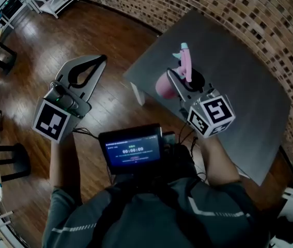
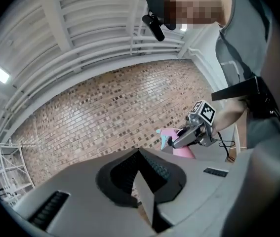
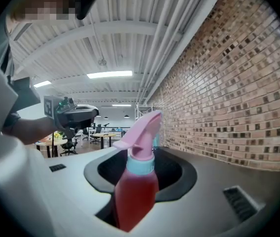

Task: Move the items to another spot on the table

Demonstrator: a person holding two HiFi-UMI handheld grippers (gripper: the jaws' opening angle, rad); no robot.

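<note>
Head view: the right gripper point(image 1: 180, 79) clasps the pink bottle point(image 1: 186, 61) over the table point(image 1: 239, 71), near its corner. The left gripper point(image 1: 101, 61) hangs over the floor point(image 1: 110, 30).

Left gripper view: its jaws meet, with nothing between them.

Right gripper view: the jaws stand half-spread and pinch the bottle's body below the collar.

Set down this near the edge, the tall bottle could tip off. A loose pinch could let it slide.

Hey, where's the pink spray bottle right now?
In the head view, right of centre: the pink spray bottle is clamped in the right hand-held gripper, over the grey table by the brick wall.
</note>
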